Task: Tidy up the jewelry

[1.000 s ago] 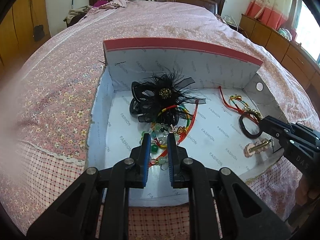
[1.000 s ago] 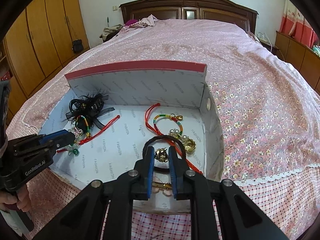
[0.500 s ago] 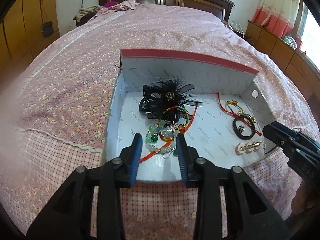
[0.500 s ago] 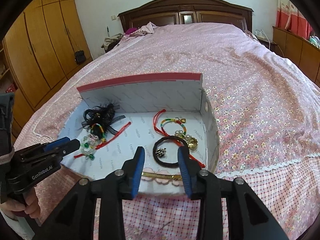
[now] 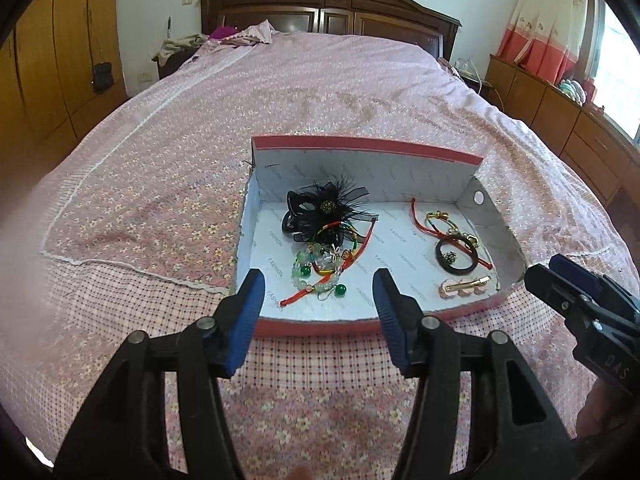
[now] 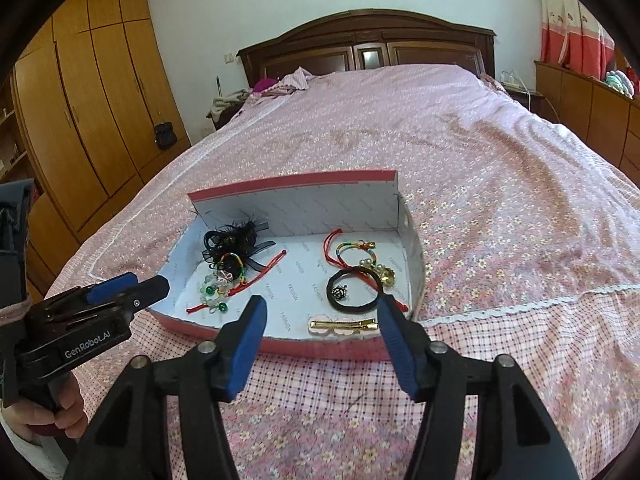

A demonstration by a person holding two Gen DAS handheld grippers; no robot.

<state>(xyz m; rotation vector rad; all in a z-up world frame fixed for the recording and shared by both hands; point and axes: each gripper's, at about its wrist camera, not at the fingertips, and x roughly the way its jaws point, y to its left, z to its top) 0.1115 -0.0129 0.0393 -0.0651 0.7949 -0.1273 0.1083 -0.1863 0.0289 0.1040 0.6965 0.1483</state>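
Note:
A shallow red-rimmed box [image 5: 320,326] [image 6: 320,350] lies on the bed. Its left side holds a black feather hair flower [image 5: 324,208] [image 6: 232,240] and a green bead bracelet with red cord [image 5: 320,272] [image 6: 218,292]. Its right side holds a black hair tie [image 5: 456,256] [image 6: 354,290], coloured cord bracelets [image 5: 440,222] [image 6: 354,252] and a gold hair clip [image 5: 466,286] [image 6: 344,325]. My left gripper [image 5: 318,292] [image 6: 154,286] is open and empty, before the box's near rim. My right gripper [image 6: 320,316] [image 5: 544,272] is open and empty, near the box's right front.
The pink floral bedspread [image 5: 320,92] spreads all around the box, with a checked strip [image 5: 320,364] at the near edge. Wooden wardrobes [image 6: 92,120] stand on the left, a headboard [image 6: 368,48] at the far end and dressers [image 5: 560,112] on the right.
Both grippers have opened wide and pulled back out of the box toward the near edge of the bed. The jewelry stays in the box.

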